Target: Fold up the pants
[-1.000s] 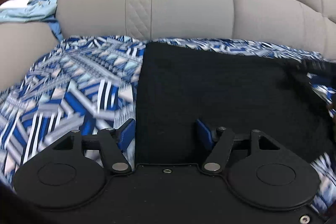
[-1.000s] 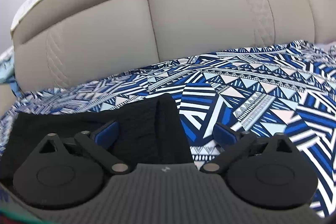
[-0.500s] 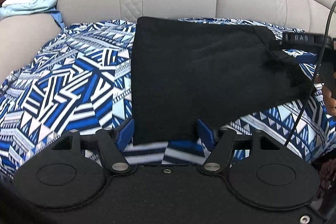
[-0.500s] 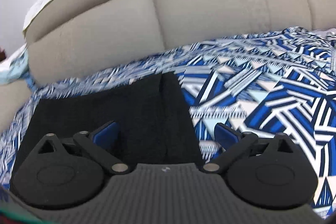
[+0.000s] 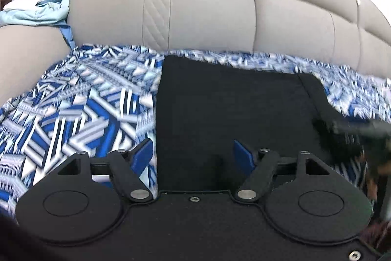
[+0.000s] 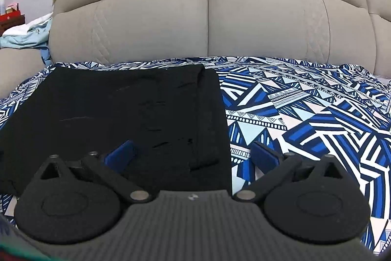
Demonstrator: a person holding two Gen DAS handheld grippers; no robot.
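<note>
The black pants [image 6: 127, 114] lie flat on the blue-and-white patterned sheet [image 6: 305, 109] that covers the sofa seat, in front of the beige backrest [image 6: 207, 23]; in my right wrist view they form a broad dark rectangle with a straight right edge, a raised fold running down near that edge and a few faint creases across the cloth; the left wrist view, partly blurred, shows the same pants [image 5: 232, 109] with a crisp left edge against the sheet [image 5: 80, 109]; my left gripper [image 5: 193, 154] is spread wide and holds nothing, its left finger over the sheet and its right one over the pants; my right gripper [image 6: 193, 154] is likewise spread wide and empty, straddling the right edge of the pants; a pale blue garment [image 5: 36, 11] rests on the armrest.
</note>
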